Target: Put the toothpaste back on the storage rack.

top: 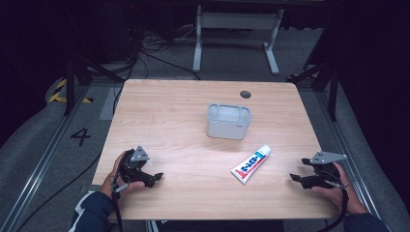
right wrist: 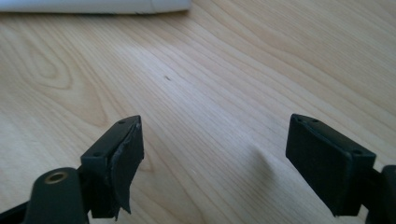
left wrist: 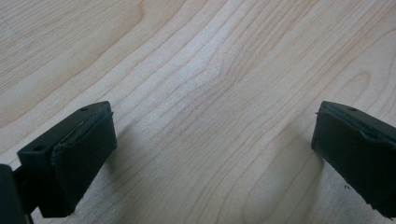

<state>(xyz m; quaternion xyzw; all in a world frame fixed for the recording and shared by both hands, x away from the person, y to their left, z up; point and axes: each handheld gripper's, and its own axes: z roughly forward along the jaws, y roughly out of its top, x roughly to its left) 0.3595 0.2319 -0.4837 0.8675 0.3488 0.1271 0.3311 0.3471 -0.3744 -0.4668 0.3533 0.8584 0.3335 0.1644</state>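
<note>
On the wooden table I am resting both grippers low, the left gripper and right gripper each standing wide with nothing between the jaws. Between them the toothpaste tube is lying flat, just in front of the grey bin.

Toothpaste tube cut off above

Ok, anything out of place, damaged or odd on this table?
One small thing: the pad lining on a finger of the right gripper looks frayed and peeling at its edge. Otherwise the toothpaste tube lies flat and the grey container stands upright.
</note>
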